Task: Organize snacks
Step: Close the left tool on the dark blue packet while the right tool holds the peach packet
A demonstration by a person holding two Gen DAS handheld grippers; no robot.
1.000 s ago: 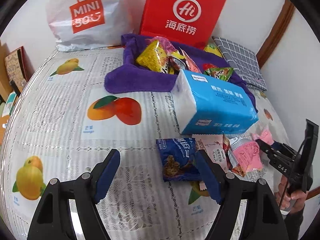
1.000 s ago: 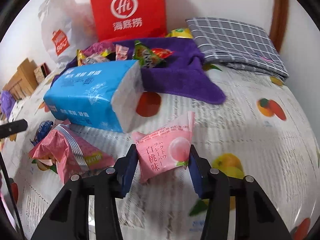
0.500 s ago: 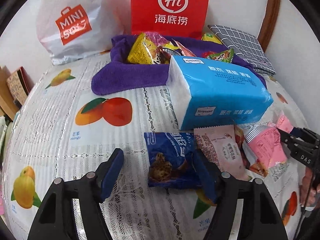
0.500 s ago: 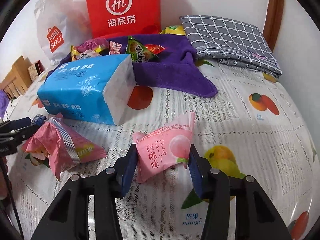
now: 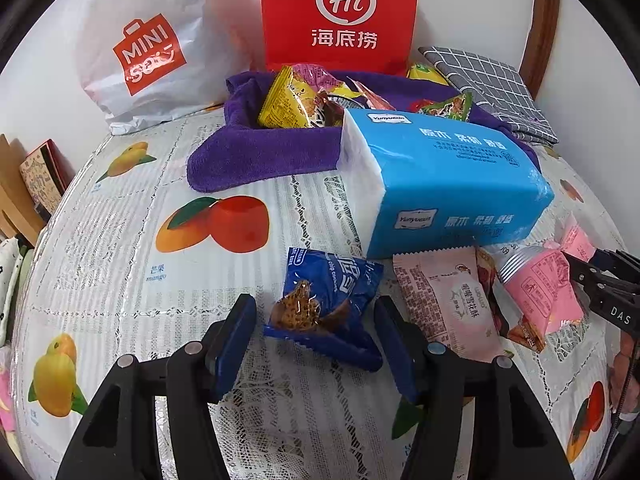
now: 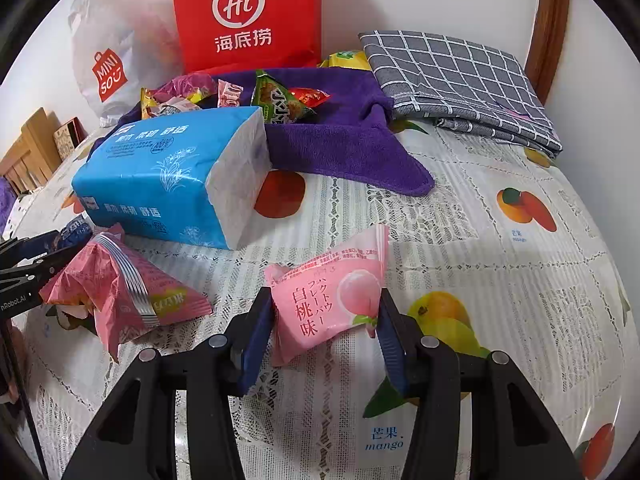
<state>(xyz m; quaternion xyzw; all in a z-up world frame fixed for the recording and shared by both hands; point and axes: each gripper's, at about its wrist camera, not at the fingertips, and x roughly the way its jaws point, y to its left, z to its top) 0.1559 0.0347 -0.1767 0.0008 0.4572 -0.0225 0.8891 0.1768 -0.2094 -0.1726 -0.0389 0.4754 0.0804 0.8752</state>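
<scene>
The tissue pack [image 5: 448,184] sits mid-bench [image 5: 120,240]. At its 12 o'clock, snacks [image 5: 296,100] lie on a towel [image 5: 256,152]. At 6 o'clock lies a cookie packet [image 5: 332,296].

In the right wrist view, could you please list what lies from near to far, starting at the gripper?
Right gripper shut on the peach snack packet → blue tissue pack → purple towel holding snacks → red Hi bag.

- The blue tissue pack [image 5: 448,184] hides the top edge of the pale pink packet [image 5: 448,304] and, toward 12 o'clock, part of the purple towel [image 5: 256,152]
- The striped pink packet [image 5: 540,292] covers most of a brown-edged wrapper beneath it
- At 3 o'clock the right gripper [image 5: 612,280] is cut off by the left view's rim
- A yellow packet [image 6: 348,60] at 12 o'clock shows only its top behind the towel
</scene>
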